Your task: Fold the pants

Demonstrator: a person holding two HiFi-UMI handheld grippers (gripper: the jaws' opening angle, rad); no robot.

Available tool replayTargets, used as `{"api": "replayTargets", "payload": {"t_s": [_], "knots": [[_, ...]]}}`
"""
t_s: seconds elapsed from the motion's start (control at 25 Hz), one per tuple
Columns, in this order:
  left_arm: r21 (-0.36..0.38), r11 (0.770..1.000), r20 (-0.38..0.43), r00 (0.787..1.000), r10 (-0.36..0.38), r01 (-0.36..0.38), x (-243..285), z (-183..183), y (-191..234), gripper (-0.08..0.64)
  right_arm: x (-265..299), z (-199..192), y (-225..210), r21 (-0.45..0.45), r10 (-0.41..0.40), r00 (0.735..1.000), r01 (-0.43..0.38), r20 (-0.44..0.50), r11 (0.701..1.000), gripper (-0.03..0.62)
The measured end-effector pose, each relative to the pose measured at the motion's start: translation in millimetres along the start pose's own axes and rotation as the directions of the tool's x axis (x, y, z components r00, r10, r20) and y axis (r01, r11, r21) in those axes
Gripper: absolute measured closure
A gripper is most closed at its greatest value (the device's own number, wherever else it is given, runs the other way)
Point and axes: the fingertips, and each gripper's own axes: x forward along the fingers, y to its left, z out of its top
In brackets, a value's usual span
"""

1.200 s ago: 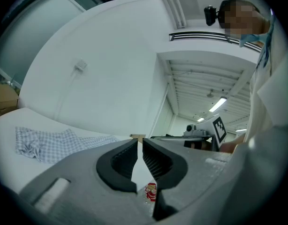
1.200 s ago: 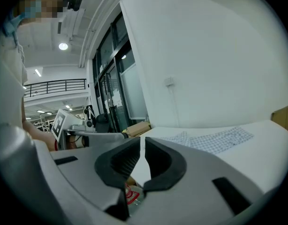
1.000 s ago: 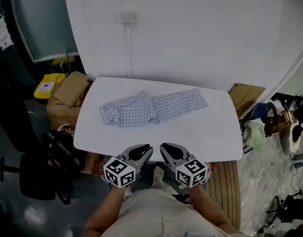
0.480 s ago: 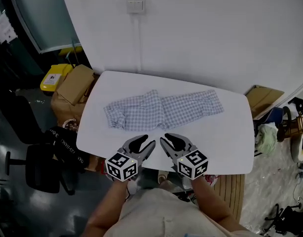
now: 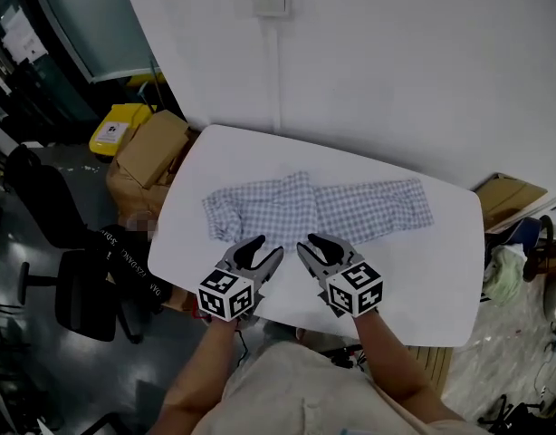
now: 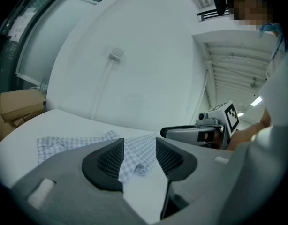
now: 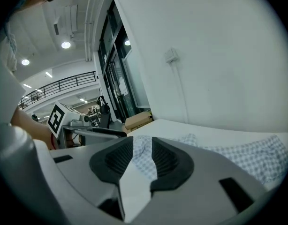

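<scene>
Blue-and-white checked pants (image 5: 319, 208) lie spread across the white table (image 5: 423, 284), waist end to the left, legs running right. Both grippers hover side by side over the table's near edge, just short of the pants' near hem. My left gripper (image 5: 267, 246) is open; its jaws have just been opening and nothing is between them. In the left gripper view the pants (image 6: 69, 144) show beyond the gap (image 6: 139, 146). My right gripper (image 5: 312, 243) is open too, its jaws also just opening, narrower and empty (image 7: 142, 146). The pants (image 7: 249, 156) stretch off to the right there.
Cardboard boxes (image 5: 149, 152) and a yellow container (image 5: 113, 127) stand left of the table. A black chair (image 5: 83, 293) and a black bag (image 5: 124, 263) are at the near left. Flat cardboard (image 5: 509, 196) leans at the right. A white wall with a switch (image 5: 271, 1) rises behind.
Both grippers have moved forward from below the table's near edge to just short of the pants. Their jaws have gone from shut to open.
</scene>
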Motion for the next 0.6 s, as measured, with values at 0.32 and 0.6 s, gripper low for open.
{"api": "replayTargets", "payload": {"t_s": [0.32, 0.6], "knots": [[0.007, 0.993, -0.059, 0.991, 0.118, -0.118, 20, -1, 34, 0.336, 22, -6, -40, 0.023, 0.010, 0.997, -0.008, -0.076, 1.000, 0.439], [-0.031, 0.970, -0.101, 0.967, 0.235, -0.239, 23, -11, 78, 0.314, 47, -12, -55, 0.038, 0.000, 0.992, 0.005, -0.130, 0.999, 0.431]]}}
